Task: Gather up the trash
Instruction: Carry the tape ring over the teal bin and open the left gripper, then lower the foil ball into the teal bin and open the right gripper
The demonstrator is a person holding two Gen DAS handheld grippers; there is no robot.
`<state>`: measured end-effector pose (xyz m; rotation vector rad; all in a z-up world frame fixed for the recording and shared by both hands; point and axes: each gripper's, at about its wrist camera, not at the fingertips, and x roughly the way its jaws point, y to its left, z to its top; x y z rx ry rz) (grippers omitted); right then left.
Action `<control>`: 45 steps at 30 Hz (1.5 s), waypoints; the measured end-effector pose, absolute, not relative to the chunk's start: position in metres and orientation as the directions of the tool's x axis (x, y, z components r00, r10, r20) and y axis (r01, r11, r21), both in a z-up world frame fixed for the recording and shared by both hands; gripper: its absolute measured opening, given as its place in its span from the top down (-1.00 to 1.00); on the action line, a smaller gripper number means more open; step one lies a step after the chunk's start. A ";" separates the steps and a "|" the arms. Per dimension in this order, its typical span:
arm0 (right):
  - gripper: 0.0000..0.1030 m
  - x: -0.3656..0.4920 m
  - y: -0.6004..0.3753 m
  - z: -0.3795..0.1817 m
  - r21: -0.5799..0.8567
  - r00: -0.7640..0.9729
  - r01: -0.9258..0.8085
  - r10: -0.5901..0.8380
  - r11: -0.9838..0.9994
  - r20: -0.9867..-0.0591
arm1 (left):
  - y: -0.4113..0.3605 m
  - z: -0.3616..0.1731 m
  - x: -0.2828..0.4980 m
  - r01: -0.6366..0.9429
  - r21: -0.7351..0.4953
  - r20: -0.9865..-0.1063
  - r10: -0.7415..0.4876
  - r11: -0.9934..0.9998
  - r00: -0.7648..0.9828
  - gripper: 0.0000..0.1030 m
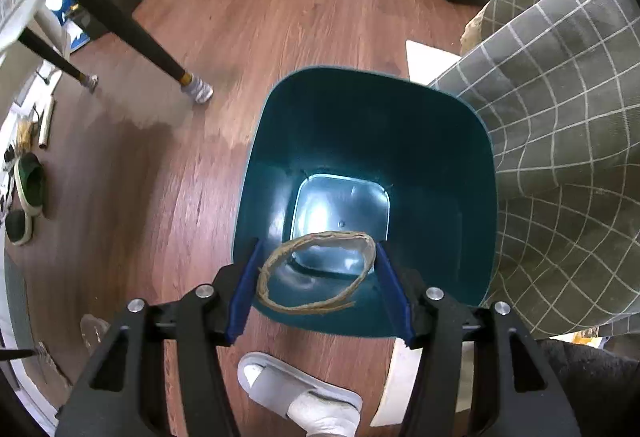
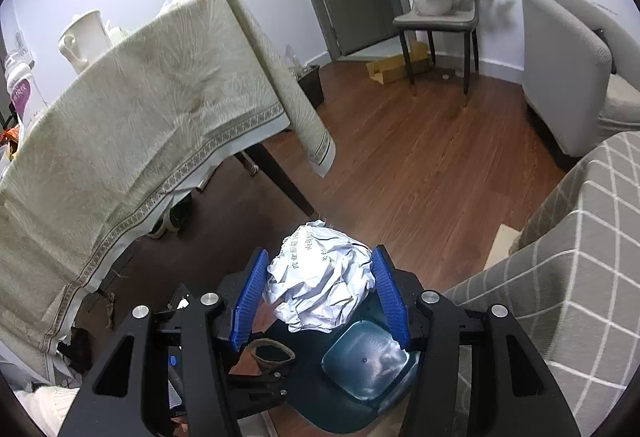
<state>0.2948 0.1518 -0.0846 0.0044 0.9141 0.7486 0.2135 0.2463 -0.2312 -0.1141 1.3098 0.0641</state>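
Observation:
A teal trash bin [image 1: 440,157] stands on the wood floor beside a grey checked sofa; its inside looks empty. My left gripper [image 1: 316,275] hovers over the bin's near rim, its blue pads shut on a flattened brown cardboard ring [image 1: 320,269]. My right gripper [image 2: 320,283] is shut on a crumpled white paper ball [image 2: 320,277] with printed text, held above the same bin [image 2: 368,357]. The left gripper and its ring [image 2: 272,351] show below in the right wrist view.
A table with a pale cloth [image 2: 132,125] and dark legs [image 1: 132,33] stands to the left. The grey checked sofa [image 1: 560,157] is at the right. A foot in a white slipper [image 1: 296,393] is near the bin. Shoes [image 1: 28,189] lie at far left.

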 end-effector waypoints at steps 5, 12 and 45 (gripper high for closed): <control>-0.06 0.295 0.164 -0.099 0.290 0.353 -0.585 0.560 0.758 -0.750 | 0.258 -0.229 0.207 -0.129 -0.065 -0.960 -0.027 0.990 0.277 -0.42; -0.06 0.300 0.176 -0.129 0.259 0.313 -0.568 0.495 0.782 -0.810 | 0.276 -0.180 0.198 -0.169 -0.112 -0.889 -0.023 0.979 0.458 -0.39; -0.08 0.275 0.232 -0.286 0.111 0.091 -0.652 0.222 0.750 -0.971 | 0.254 0.005 0.161 -0.085 -0.160 -0.613 -0.031 0.984 0.790 0.25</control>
